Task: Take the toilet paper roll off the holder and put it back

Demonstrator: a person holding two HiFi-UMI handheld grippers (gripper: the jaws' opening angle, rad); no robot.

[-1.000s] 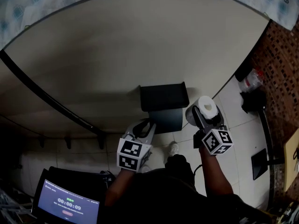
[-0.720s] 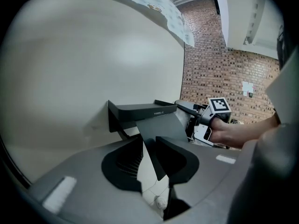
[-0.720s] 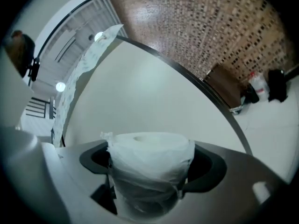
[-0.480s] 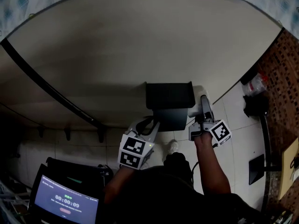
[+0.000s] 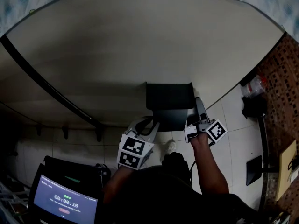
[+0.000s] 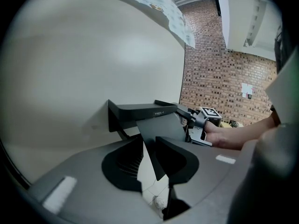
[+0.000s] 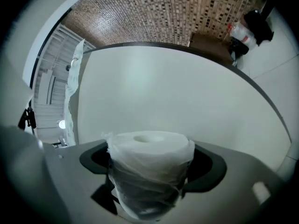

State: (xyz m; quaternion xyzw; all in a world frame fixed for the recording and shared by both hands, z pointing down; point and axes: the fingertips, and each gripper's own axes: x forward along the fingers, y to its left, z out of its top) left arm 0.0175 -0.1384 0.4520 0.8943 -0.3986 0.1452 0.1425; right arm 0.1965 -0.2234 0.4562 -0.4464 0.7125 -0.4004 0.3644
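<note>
White toilet paper roll [image 7: 149, 155] in thin clear wrap, upright at lower centre, clamped by right gripper [image 7: 150, 178]; black shelf-topped wall holder [image 5: 169, 97] mid-frame.

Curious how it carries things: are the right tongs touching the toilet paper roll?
Touching: the right gripper view shows the right tongs clamped on the toilet paper roll.

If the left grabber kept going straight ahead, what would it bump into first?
Most likely the black paper holder on the wall. It sits right in line past the open jaws of the left gripper. How far off it is, the views don't show clearly.
</note>
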